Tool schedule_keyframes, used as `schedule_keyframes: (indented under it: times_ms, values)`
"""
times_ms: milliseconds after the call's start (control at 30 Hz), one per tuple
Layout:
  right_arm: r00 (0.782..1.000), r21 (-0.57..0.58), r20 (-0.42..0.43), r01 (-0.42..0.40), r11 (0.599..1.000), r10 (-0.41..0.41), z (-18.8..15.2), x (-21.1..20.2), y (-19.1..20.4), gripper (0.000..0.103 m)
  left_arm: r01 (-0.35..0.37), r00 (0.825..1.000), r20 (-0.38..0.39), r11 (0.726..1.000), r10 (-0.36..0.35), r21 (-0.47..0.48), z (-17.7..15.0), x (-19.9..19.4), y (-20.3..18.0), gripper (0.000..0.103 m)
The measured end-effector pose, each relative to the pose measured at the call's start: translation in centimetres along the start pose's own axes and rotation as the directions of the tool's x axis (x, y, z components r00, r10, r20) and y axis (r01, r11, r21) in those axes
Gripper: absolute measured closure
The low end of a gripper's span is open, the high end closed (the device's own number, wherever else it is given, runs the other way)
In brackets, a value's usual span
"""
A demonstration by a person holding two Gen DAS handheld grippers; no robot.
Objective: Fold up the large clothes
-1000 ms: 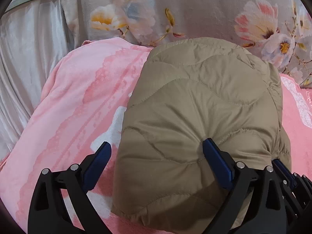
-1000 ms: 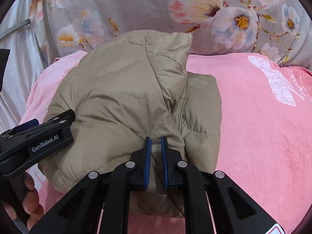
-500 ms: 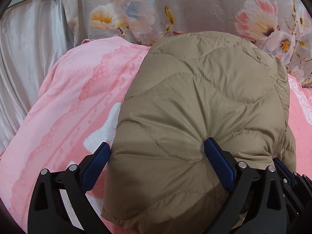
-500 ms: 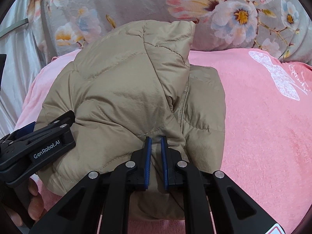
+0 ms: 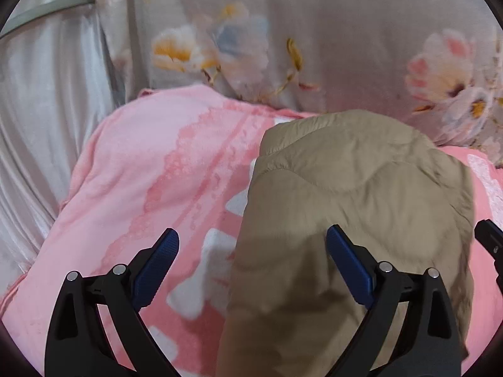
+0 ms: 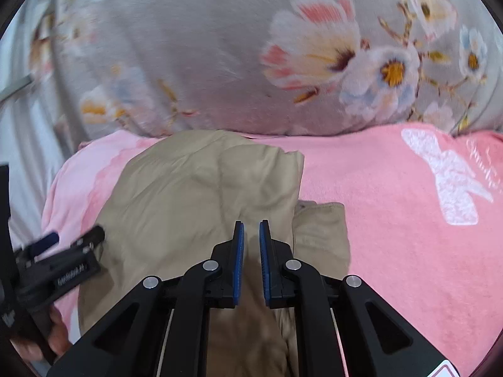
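A tan quilted jacket (image 5: 361, 207) lies folded in a thick bundle on the pink blanket (image 5: 157, 169). It also shows in the right wrist view (image 6: 204, 194). My left gripper (image 5: 251, 242) is open wide and holds nothing, raised over the bundle's left edge. My right gripper (image 6: 251, 229) has its jaws nearly together with a narrow gap and nothing between them, raised above the bundle's near right side. The left gripper's body (image 6: 59, 267) shows at the left of the right wrist view.
A grey floral pillow or quilt (image 6: 251, 62) stands along the back of the bed. A pale silky curtain (image 5: 41, 125) hangs at the left. A white butterfly print (image 6: 449, 182) marks the pink blanket to the right of the jacket.
Both grippers have lifted up and back off the jacket. The right gripper has let go of the fabric it pinched. The bundle has settled flat on the blanket.
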State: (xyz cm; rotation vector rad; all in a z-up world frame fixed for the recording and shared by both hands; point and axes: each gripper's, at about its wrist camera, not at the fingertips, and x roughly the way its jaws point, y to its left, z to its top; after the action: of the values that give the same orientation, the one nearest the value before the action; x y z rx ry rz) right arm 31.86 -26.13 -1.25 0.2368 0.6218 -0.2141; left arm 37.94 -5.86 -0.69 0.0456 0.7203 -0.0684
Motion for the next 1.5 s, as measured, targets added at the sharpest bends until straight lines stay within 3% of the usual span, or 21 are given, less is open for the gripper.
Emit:
schedule_keyframes:
  times_ms: [167,367,500,867,1067,1200,1300,1500]
  values:
    - [0.997,0.071,-0.08,-0.002,0.997,0.008,0.4,5.9,-0.8,0.098,-0.015,1.0,0.004,1.0,0.015,0.018,1.1,2.7,-1.6,0.009]
    - [0.996,0.05,-0.091,-0.007,0.999,0.012,-0.8,8.3,-0.7,0.099,0.006,1.0,0.0,1.0,-0.006,-0.007,0.6,4.7,-2.2,0.008]
    - [0.995,0.072,-0.09,-0.03,0.997,0.036,-1.1,9.2,-1.3,0.1,0.029,1.0,-0.002,0.999,-0.029,-0.038,0.2,5.7,-2.2,0.008]
    - [0.997,0.076,-0.08,-0.011,0.997,0.017,-1.5,10.0,-1.4,0.101,-0.02,0.999,0.034,1.0,0.021,-0.017,-0.4,6.5,-3.4,0.008]
    - [0.995,0.028,-0.094,0.036,0.999,-0.033,-1.5,8.2,-1.2,0.1,-0.015,0.999,0.05,1.0,0.013,0.021,-0.9,4.9,-3.1,0.008]
    - [0.999,-0.04,-0.051,0.012,0.999,-0.015,-3.7,0.4,-0.8,0.074,0.003,0.997,0.077,0.998,-0.008,0.069,-3.4,-0.5,-0.9,0.007]
    - [0.998,-0.089,-0.069,0.001,0.996,-0.008,-7.6,-4.1,-0.8,0.061,0.031,0.998,0.059,0.996,-0.036,0.081,-7.2,-4.2,0.8,0.005]
    - [0.995,-0.209,-0.016,0.095,0.973,-0.1,-16.2,-10.2,-0.1,0.037,0.012,1.0,0.023,0.997,-0.014,0.082,-15.2,-8.2,2.4,0.005]
